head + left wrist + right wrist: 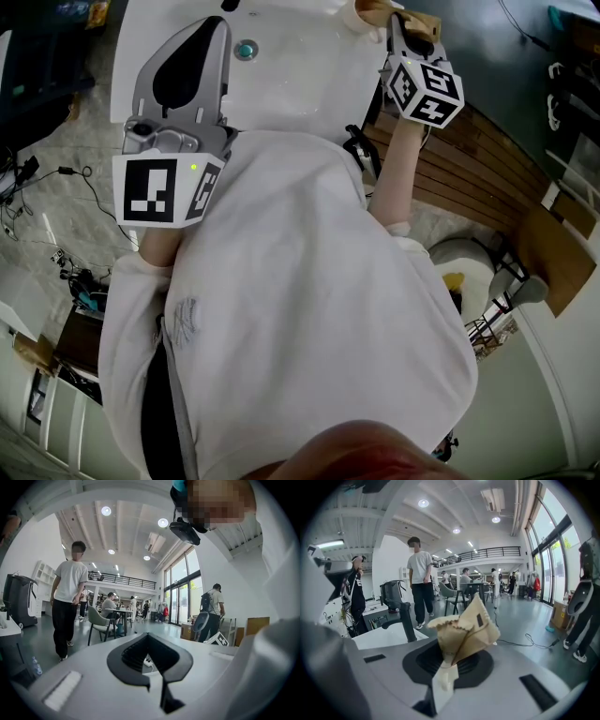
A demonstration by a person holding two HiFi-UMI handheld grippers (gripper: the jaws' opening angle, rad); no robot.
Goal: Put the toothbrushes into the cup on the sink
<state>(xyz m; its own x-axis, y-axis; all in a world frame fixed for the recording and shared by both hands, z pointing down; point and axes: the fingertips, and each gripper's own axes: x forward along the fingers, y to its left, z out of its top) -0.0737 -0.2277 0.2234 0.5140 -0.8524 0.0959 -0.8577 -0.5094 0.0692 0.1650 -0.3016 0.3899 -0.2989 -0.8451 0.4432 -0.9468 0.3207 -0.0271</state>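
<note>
White sink (291,89) sits right in front of the person, under both claws. Its round drain (246,49) is near the left claw (218,31). That claw is closed tight with nothing in it. The right claw (397,26) is pinched shut on a crumpled tan piece (464,625), cloth or paper, which sticks up out of it. A black tap (406,618) stands just past that. Farther off, on a shiny grey floor, someone in a white top (421,581) is standing. People sit at a table (123,612) by a green chair (100,623), with tall windows (185,592) behind them.
</note>
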